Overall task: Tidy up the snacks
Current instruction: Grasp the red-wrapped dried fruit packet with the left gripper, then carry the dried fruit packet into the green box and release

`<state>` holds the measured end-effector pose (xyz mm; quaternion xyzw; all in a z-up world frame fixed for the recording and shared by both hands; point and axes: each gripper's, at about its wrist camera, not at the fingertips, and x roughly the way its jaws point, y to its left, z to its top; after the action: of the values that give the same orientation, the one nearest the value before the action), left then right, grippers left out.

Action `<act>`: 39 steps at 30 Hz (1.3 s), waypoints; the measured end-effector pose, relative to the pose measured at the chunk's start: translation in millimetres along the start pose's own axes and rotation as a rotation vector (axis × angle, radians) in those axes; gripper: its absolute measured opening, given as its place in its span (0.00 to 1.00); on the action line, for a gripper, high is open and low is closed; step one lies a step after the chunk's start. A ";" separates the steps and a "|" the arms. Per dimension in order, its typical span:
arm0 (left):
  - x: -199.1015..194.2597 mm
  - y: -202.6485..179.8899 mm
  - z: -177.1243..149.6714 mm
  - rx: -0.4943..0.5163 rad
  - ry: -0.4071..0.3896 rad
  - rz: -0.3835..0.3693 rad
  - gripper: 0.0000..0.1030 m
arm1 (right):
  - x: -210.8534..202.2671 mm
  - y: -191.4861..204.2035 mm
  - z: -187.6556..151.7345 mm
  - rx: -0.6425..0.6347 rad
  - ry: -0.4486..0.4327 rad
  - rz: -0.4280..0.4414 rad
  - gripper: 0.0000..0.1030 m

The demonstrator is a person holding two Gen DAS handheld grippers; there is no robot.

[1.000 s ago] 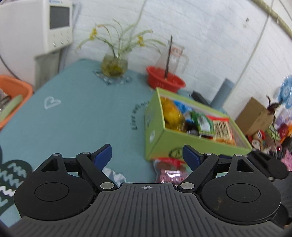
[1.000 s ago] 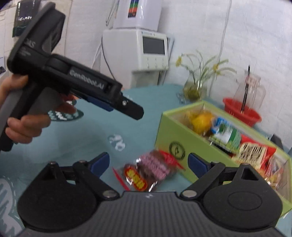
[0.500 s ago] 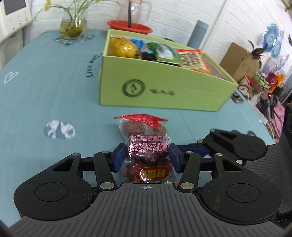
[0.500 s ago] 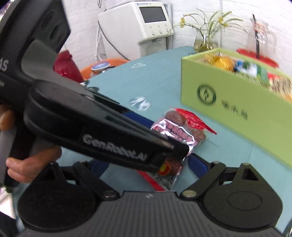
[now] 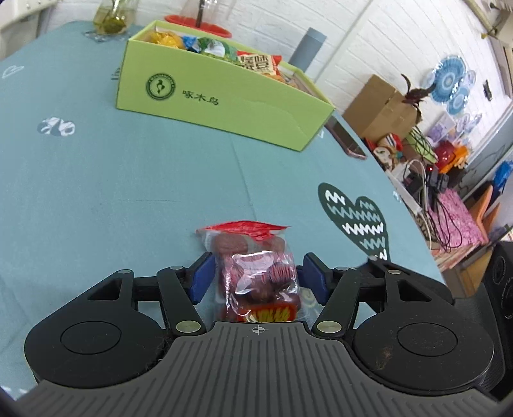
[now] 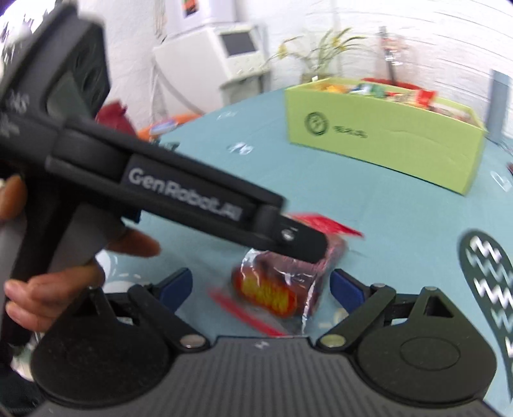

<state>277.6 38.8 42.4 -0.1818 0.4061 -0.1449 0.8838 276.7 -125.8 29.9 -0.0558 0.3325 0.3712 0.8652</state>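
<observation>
A clear packet of red dates (image 5: 256,272) with a red top and a red label sits between the blue pads of my left gripper (image 5: 256,277), which is shut on it just above the teal tablecloth. The packet also shows in the right wrist view (image 6: 282,282), partly hidden by the left gripper's black body (image 6: 179,195). My right gripper (image 6: 261,287) is open and empty, close behind the packet. A green cardboard box (image 5: 208,96) holding several snack packets stands farther back on the table; it also shows in the right wrist view (image 6: 384,134).
A phone (image 5: 346,138) lies by the box's right end near the table edge. A vase of yellow flowers (image 6: 315,61) and a red bowl (image 5: 198,24) stand behind the box. A dark heart print (image 5: 356,218) marks the cloth. Cluttered floor lies right of the table.
My left gripper has pulled back from the box with the date packet between its pads. The right gripper has stayed open behind it.
</observation>
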 end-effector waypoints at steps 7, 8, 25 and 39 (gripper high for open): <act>-7.5 -1.8 -5.2 0.011 -0.041 0.042 0.56 | -12.1 1.2 -14.7 0.034 -0.027 -0.045 0.90; -7.1 0.5 -6.1 0.004 -0.037 0.038 0.56 | -10.6 1.9 -14.0 0.028 -0.024 -0.045 0.90; 6.1 0.2 -23.2 0.095 -0.027 0.030 0.41 | 12.6 11.0 -14.1 -0.057 -0.026 -0.087 0.88; -12.0 -8.7 44.5 0.120 -0.166 0.000 0.29 | 7.4 6.3 60.6 -0.172 -0.127 -0.136 0.79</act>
<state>303.4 45.0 81.0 -0.1402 0.3223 -0.1534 0.9235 308.5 -96.1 73.1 -0.1286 0.2393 0.3418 0.8997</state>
